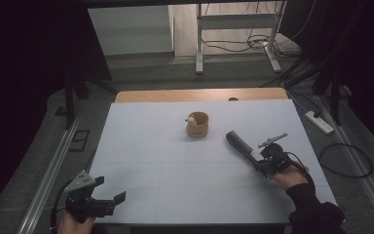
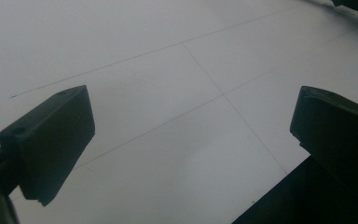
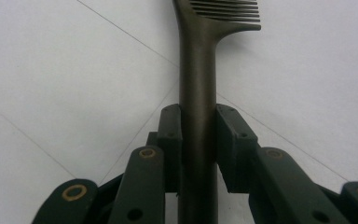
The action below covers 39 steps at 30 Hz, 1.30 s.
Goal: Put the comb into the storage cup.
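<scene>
Counting one comb (image 3: 197, 70), one cup (image 1: 197, 124)

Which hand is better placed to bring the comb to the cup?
The right. The right gripper already clamps the comb by its handle, nearer the cup. The left gripper rests open at the table's near edge.

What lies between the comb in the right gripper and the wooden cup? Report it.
Nothing visible: bare white table separates the comb, clamped by the right gripper, from the wooden cup.
</scene>
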{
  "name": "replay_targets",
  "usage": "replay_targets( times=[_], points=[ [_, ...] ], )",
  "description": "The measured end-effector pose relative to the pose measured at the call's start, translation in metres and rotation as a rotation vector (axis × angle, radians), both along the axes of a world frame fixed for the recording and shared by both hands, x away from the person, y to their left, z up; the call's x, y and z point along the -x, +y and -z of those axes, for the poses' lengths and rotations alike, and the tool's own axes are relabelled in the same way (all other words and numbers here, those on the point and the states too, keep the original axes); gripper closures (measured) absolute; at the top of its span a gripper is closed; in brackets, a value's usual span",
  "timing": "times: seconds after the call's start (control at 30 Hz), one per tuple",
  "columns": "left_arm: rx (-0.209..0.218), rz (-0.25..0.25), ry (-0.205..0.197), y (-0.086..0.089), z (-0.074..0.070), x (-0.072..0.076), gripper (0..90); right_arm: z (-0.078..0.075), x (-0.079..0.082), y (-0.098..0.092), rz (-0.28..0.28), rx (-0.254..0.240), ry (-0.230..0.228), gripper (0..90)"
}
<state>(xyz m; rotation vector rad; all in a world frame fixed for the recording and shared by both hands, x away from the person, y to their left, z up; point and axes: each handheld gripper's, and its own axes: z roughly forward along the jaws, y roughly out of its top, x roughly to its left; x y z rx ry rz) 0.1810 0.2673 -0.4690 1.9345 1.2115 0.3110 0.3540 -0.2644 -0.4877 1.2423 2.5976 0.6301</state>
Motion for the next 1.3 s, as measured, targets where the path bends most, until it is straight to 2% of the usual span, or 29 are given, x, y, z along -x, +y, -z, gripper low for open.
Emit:
replay_targets(
  times=[0.1, 0.23, 0.33, 0.43, 0.7, 0.8, 0.97, 1.3],
  points=[
    [0.003, 0.022, -0.003, -0.003, 0.0, -0.003, 0.3, -0.002, 0.002, -0.001, -0.01, -0.009, -0.015, 72.4],
    [0.001, 0.028, -0.014, -0.005, -0.002, -0.005, 0.3, -0.005, 0.005, -0.002, -0.017, -0.02, -0.041, 72.4],
    [-0.005, 0.022, -0.045, -0.008, -0.005, -0.007, 0.0, -0.008, 0.007, -0.003, -0.017, -0.031, -0.055, 72.4],
    [-0.022, 0.02, -0.051, -0.011, -0.007, -0.009, 0.0, -0.01, 0.01, -0.004, -0.018, -0.043, -0.075, 72.4],
    [-0.018, 0.044, -0.049, -0.023, -0.011, -0.02, 0.0, -0.018, 0.019, -0.007, -0.022, -0.063, -0.131, 72.4],
    [-0.006, 0.053, -0.056, -0.028, -0.014, -0.024, 0.0, -0.021, 0.022, -0.008, -0.023, -0.07, -0.144, 72.4],
    [-0.019, 0.069, -0.08, -0.035, -0.02, -0.032, 0.0, -0.024, 0.027, -0.008, -0.029, -0.081, -0.173, 72.5],
    [0.012, 0.097, -0.093, -0.052, -0.028, -0.051, 0.0, -0.029, 0.035, -0.007, -0.049, -0.093, -0.223, 72.4]
  ],
)
